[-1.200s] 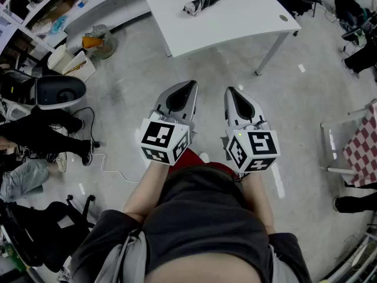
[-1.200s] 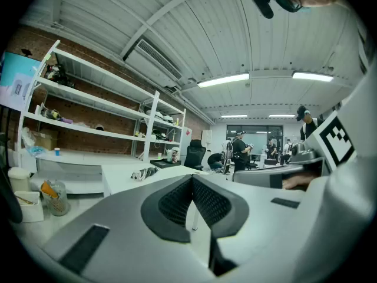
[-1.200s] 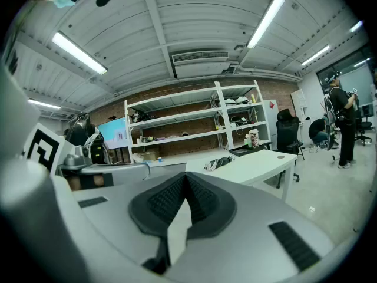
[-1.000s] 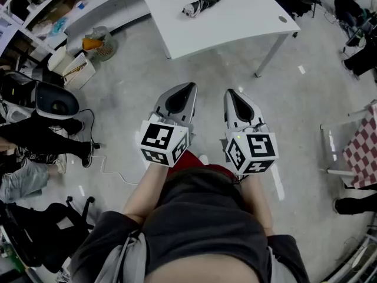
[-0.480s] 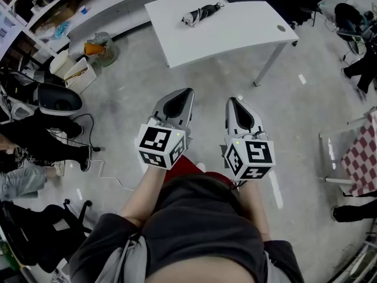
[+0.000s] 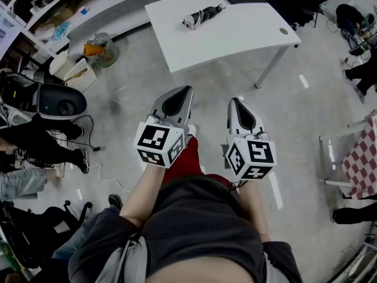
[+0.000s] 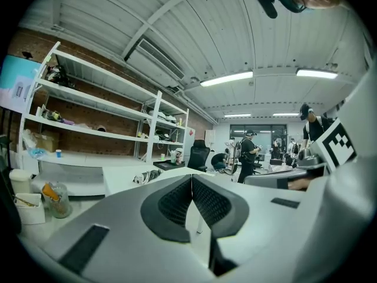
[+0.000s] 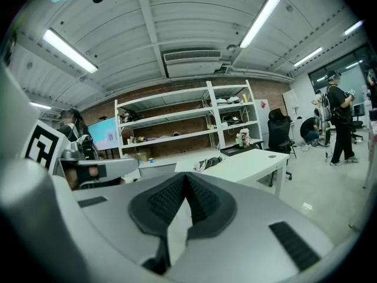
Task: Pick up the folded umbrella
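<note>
The folded umbrella (image 6: 202,15) lies on the white table (image 6: 235,31) at the top of the frame, well apart from us. Both the left gripper (image 6: 186,89) and right gripper (image 6: 234,100) are closed and empty; we should approach squarely, then open one before reaching across its middle

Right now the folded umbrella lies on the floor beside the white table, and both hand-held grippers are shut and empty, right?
No. The folded umbrella lies on the white table, not on the floor beside it; the head view shows this. The left hand-held gripper and right hand-held gripper are indeed shut and empty.
</note>
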{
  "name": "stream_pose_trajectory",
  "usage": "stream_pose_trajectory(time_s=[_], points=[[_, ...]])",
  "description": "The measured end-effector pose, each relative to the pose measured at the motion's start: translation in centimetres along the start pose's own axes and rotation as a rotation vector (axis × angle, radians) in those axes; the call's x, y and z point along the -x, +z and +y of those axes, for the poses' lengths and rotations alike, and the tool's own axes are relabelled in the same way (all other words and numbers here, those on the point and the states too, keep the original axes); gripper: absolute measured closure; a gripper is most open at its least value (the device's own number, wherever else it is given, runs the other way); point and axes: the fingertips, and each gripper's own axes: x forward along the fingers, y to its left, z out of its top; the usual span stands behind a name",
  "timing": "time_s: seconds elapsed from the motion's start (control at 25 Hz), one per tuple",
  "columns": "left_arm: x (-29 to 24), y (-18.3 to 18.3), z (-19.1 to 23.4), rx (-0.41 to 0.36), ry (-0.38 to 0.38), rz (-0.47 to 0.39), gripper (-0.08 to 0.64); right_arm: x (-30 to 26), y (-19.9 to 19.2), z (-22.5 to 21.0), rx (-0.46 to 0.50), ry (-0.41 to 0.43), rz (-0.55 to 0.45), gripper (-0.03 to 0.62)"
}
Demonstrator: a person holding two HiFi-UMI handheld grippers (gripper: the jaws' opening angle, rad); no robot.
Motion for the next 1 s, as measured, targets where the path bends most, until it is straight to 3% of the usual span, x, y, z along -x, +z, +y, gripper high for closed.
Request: stream_pose_trajectory(time_s=[0.6, 1.0], points=[[-10.4, 1.9, 6.8, -0.004, -0.020, -0.006, 0.546, -10.0, 1.7, -4.8, -0.009, -0.061, 0.029, 0.574], [-16.5, 2.2, 9.6, -0.002, -0.045, 0.039, 0.546, -16.2, 3.3, -6.8, -0.028, -0.066, 0.055, 0.574]])
